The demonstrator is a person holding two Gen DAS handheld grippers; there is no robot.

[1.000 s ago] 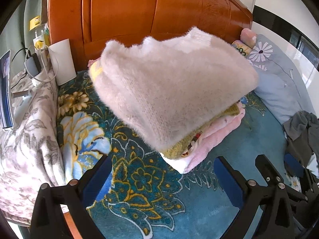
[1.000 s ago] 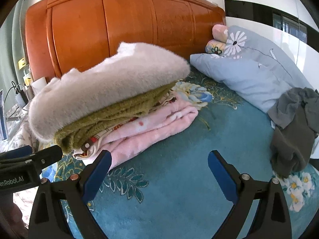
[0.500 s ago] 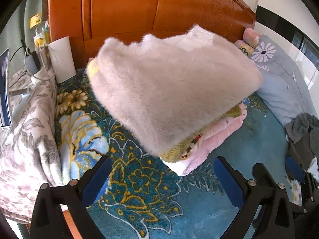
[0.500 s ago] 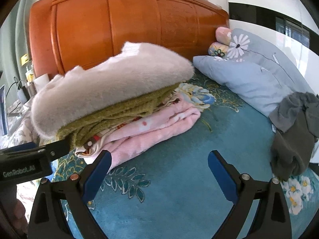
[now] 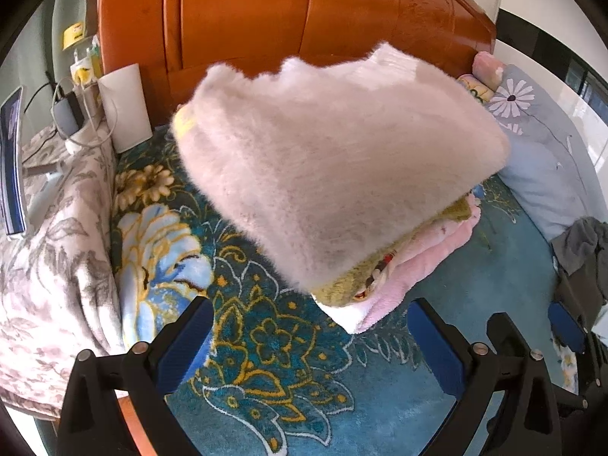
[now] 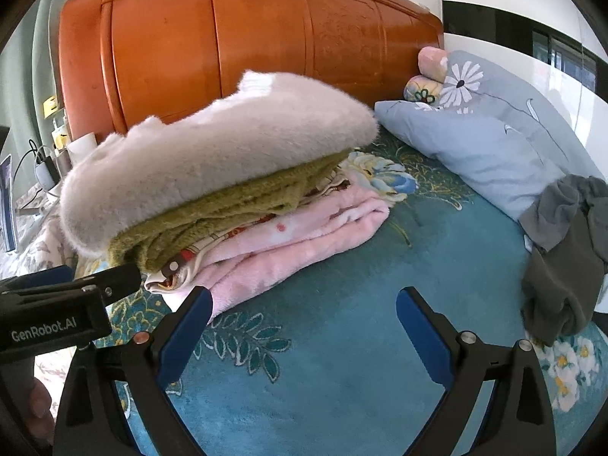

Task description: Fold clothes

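A stack of folded clothes rests on the teal floral blanket (image 6: pixel 342 361): a fluffy cream sweater (image 5: pixel 334 159) (image 6: pixel 212 155) on top, an olive knit (image 6: pixel 235 205) under it, a patterned piece, then pink fleece (image 6: pixel 311 235) (image 5: pixel 437 250). My left gripper (image 5: pixel 309 338) hovers open just in front of the stack's near corner, holding nothing. Open too, my right gripper (image 6: pixel 304 326) sits in front of the pink fleece, apart from it. The left gripper's body (image 6: pixel 57 304) shows at the left of the right wrist view. An unfolded grey garment (image 6: pixel 562 258) (image 5: pixel 581 243) lies crumpled at the right.
An orange wooden headboard (image 6: pixel 247 45) stands behind the stack. Grey-blue floral pillows (image 6: pixel 486 140) lie at the right rear. At left a floral cover (image 5: pixel 49 247), a white cylinder (image 5: pixel 125 106), chargers and cables and a screen (image 5: pixel 11 174).
Both views have drawn slightly closer to the stack and shifted a little; the clothes have not moved and both grippers stay open.
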